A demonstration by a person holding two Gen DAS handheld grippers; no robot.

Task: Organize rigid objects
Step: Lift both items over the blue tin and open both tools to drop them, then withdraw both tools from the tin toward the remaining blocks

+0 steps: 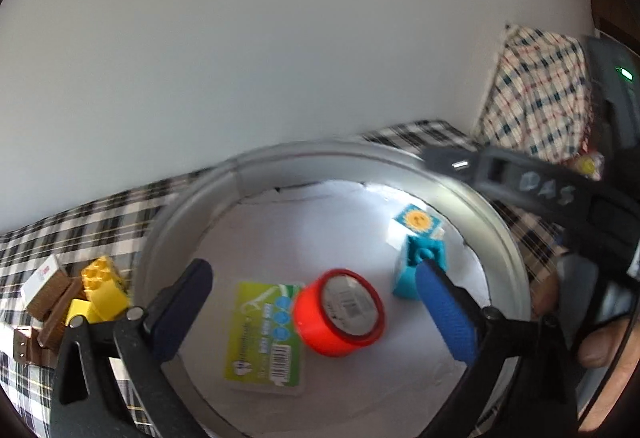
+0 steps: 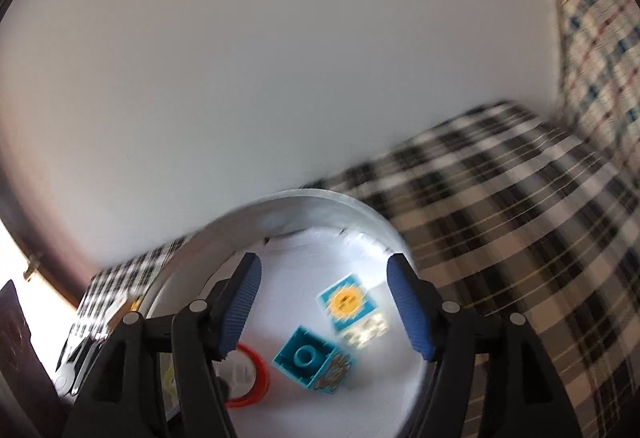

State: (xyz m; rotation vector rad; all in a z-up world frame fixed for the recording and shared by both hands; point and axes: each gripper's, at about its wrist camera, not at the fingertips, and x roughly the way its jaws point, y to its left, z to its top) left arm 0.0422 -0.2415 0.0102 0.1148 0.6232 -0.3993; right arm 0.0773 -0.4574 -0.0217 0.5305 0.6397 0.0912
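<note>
While both tools hang over the round tin [image 1: 192, 206], I hold nothing: my left tool [image 1: 312, 268] is spread as wide as it goes and my right tool [image 2: 324, 262] is apart too, no pad pressing on anything. (operator)

What is already in the tin? (desk)

Red tape roll [image 1: 340, 312] near the middle, leaning on a green packet [image 1: 264, 334]; a teal block [image 1: 404, 278] and a sun-faced block [image 1: 418, 222] toward the tin's right wall. The roll lies below the gap of my left tool, the two blocks below my right. (operator)

And what is left outside? (desk)

Yellow blocks [image 1: 102, 286] and brown blocks [image 1: 52, 302], heaped on the checked cloth [image 1: 80, 230] just beyond the tin's left rim. That is what matters, in my judgement: the heap lies on the left tool's side, with the whole tin between it and my right tool. So the left is nearer and should swing out over the rim. The top yellow block lies slanted, studs toward the tin, so I would expect to turn the wrist to take it across its narrow sides. (operator)
</note>
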